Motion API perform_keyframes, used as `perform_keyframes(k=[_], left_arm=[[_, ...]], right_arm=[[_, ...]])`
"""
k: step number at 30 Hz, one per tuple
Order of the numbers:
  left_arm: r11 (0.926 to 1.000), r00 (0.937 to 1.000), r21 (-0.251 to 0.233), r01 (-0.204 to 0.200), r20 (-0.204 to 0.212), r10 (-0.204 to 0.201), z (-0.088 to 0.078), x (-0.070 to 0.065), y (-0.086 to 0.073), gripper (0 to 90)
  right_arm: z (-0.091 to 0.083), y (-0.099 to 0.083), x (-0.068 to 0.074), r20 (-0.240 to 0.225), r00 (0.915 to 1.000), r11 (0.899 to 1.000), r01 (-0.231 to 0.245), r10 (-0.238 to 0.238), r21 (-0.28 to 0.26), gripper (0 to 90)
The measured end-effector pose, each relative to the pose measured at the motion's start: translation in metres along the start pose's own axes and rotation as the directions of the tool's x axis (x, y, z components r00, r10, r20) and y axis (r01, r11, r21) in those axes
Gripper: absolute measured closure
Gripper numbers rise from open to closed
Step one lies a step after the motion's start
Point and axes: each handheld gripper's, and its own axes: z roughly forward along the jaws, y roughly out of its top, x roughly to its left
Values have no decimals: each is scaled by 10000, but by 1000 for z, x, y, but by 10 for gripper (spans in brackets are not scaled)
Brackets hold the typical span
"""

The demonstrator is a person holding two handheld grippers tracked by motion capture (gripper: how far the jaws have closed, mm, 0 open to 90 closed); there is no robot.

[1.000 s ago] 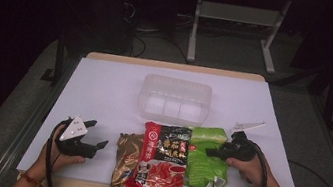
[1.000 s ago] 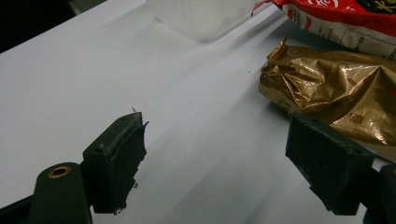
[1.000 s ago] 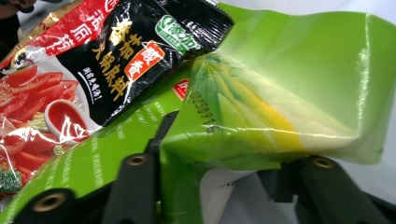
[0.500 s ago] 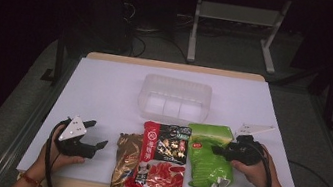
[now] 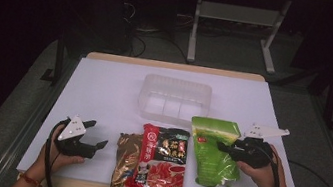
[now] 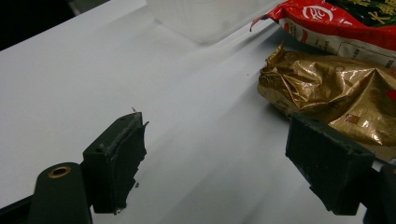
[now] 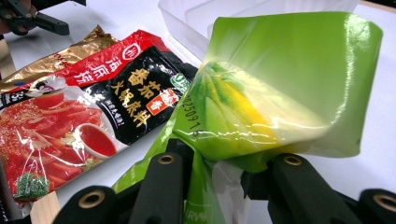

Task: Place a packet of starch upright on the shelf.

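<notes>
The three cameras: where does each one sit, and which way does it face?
High view: above the table's near side, facing forward and down; both hands show.
Left gripper view: on the open left gripper, facing a crumpled gold foil packet.
Right gripper view: on the right gripper, shut on a glossy green pouch.
All share the packet.

dark room, grey floor (image 5: 11, 99), white-topped table (image 5: 104, 89) with wooden edge, metal stand (image 5: 232, 18) behind, cables (image 5: 142, 44) on floor

The white-topped table (image 5: 104, 89) carried a clear plastic tub (image 5: 175, 100) at twelve o'clock, with gold packet (image 5: 127, 161), red sauce packet (image 5: 164, 161) and green pouch (image 5: 213, 154) at six.
</notes>
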Motion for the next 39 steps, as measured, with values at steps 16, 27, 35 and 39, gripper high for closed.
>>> perform_keyframes(k=[16,27,35,39], left_arm=[[9997,9997,-84,220,-55,-220,-1,2,0,196],[9991,9992,-134,408,-48,-409,0,3,-1,195],[9982,9984,-212,558,-2,-558,0,3,-1,194],[9981,9983,-211,576,22,-576,0,4,-1,195]], right_arm=[[-11,12,15,767,9963,9945,465,-394,-936,729],[-15,18,21,1324,9899,9793,748,-502,-1880,730],[-12,30,28,1789,9829,9702,844,-436,-2270,731],[-9,41,30,1922,9805,9676,859,-399,-2375,731]])
